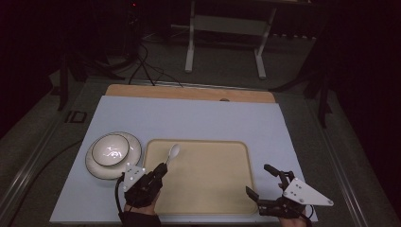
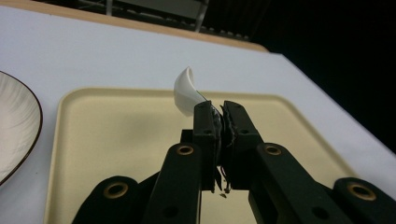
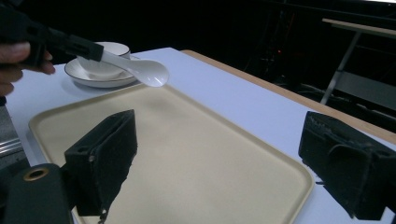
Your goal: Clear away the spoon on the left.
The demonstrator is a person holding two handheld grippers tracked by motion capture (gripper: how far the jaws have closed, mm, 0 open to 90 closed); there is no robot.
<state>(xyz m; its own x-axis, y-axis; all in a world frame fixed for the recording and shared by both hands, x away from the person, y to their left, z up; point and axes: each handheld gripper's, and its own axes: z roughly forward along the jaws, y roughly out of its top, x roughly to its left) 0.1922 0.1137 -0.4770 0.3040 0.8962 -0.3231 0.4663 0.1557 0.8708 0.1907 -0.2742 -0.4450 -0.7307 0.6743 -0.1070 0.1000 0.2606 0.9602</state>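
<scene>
Left gripper [image 1: 162,169] clamped on spoon [image 1: 173,152] handle; long axis near-to-far, bowl far over tray [image 1: 203,189] left edge. Right gripper [image 1: 261,182] fingers apart.

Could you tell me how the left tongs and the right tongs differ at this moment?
The left tongs are shut on the white spoon; the right tongs stand wide open with nothing between them. The left tongs hold the spoon above the tan tray, near its left side; the right tongs sit at its right front corner. Both are black and hand-held.
</scene>
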